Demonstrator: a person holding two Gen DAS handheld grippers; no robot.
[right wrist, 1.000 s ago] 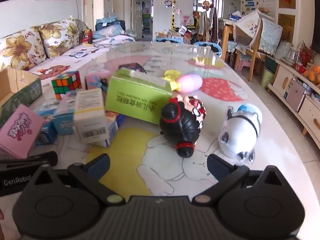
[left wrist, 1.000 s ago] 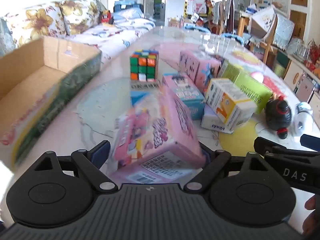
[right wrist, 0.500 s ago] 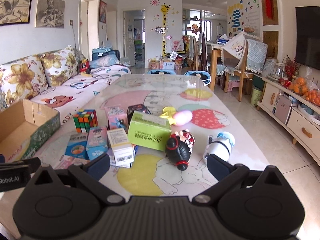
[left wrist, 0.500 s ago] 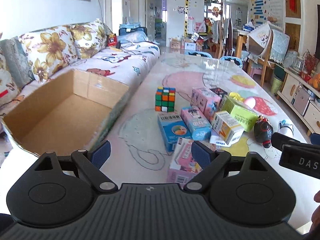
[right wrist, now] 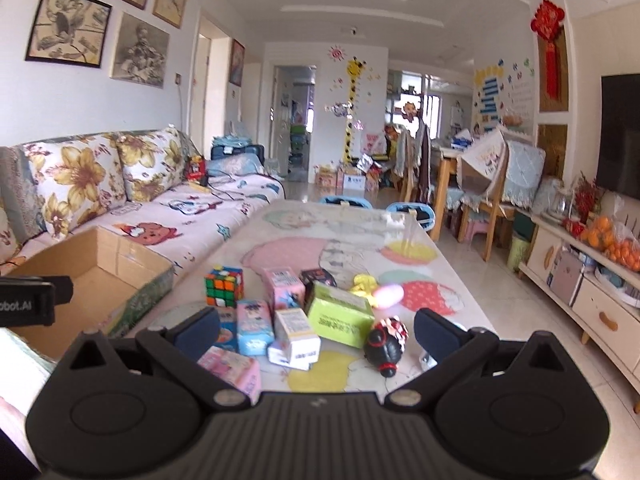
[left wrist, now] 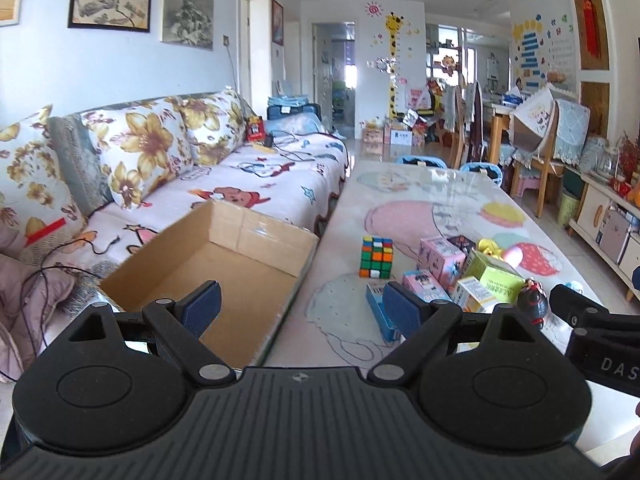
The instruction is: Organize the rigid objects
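left gripper [left wrist: 298,306]: jaws wide apart, nothing in them, hanging above the near left edge of the worktop [left wrist: 420,200]
right gripper [right wrist: 316,328]: jaws spread too, empty, up over the near end of the pile
cardboard box [left wrist: 224,264]: open top, nothing visible inside, sits at the worktop's left edge next to the sofa [left wrist: 248,168]
puzzle cube [right wrist: 224,286]: upright, closest of the lot to the box, at the far left of the pile
green carton [right wrist: 340,314]: middle of the pile, black doll [right wrist: 386,344] right in front of it
pink box [right wrist: 232,368]: lying at the near edge, just in front of the light blue box [right wrist: 254,326]
white carton [right wrist: 296,332]: between the light blue box and the green carton
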